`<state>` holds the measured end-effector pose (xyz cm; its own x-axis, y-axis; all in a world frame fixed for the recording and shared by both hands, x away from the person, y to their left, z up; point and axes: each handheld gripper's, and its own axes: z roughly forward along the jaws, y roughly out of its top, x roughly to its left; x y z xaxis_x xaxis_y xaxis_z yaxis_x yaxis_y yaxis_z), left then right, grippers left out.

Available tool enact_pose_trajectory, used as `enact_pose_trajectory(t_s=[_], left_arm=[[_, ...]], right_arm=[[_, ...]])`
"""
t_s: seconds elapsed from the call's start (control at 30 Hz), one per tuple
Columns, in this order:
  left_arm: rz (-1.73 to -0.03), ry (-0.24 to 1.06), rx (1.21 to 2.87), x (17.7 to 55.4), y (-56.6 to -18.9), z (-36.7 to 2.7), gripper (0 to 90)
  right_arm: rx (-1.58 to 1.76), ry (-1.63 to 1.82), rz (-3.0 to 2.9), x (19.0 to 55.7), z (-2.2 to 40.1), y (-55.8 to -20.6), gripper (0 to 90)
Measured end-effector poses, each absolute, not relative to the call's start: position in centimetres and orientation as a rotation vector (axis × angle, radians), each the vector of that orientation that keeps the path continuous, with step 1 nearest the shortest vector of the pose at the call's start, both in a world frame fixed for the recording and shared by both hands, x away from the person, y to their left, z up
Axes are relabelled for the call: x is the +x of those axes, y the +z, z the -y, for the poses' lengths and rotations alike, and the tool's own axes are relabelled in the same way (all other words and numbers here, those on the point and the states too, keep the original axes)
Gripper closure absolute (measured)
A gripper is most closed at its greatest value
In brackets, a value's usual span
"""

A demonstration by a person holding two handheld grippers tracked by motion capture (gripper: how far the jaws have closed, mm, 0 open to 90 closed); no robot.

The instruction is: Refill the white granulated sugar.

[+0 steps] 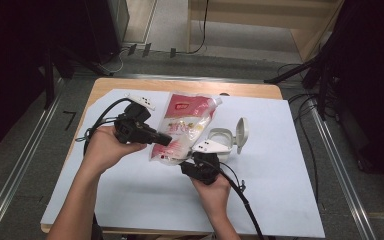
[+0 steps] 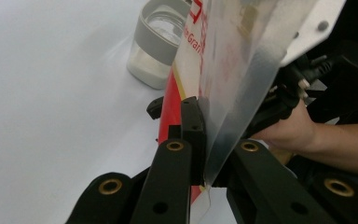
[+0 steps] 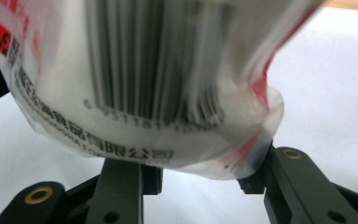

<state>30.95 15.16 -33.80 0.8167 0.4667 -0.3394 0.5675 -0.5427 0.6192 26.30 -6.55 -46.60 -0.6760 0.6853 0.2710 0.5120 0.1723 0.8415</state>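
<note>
While it is held up off the table, the red-and-white bag (image 1: 182, 127) is gripped from two sides over the middle of the white sheet (image 1: 130, 200). Its body is seen tilted in the high view, with the upper end pointing away from the person and the lower end down between the two grippers. White powder or grain is seen through its clear film, and a barcode (image 3: 154, 60) is printed on the bulging lower end in the right gripper view. The thin sealed edge of the bag (image 2: 233, 93) is pinched by the left gripper (image 2: 205, 154), whose jaws are pressed together on the film. The lower end is cradled between the jaws of the right gripper (image 3: 191, 177), which are set partly apart on either side of the bulge; whether their pads press on it cannot be told. Each gripper is carried in one hand, the left hand (image 1: 102, 145) from the left and the right hand (image 1: 212, 192) from below. Just beyond the bag, a small clear jar (image 1: 220, 142) with a grey collar is stood on the sheet, holding some white contents, its hinged lid (image 1: 241, 134) flipped open to the right. The sheet is laid over a wooden table (image 1: 190, 87).
</note>
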Motion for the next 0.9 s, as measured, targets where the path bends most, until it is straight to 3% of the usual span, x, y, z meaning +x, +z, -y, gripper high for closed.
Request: enact_pose_trajectory(t_s=[0.67, 0.9], left_arm=[[-0.769, -0.135, 2.137, 31.5, -33.6, -16.3, 90.0], [-0.758, -0.056, 2.115, 31.2, -32.9, -17.0, 90.0]], right_arm=[[1.09, 1.512, -2.359, 26.8, 6.1, -45.8, 56.1], [1.092, 1.488, -2.375, 27.1, 6.9, -45.8, 55.1]])
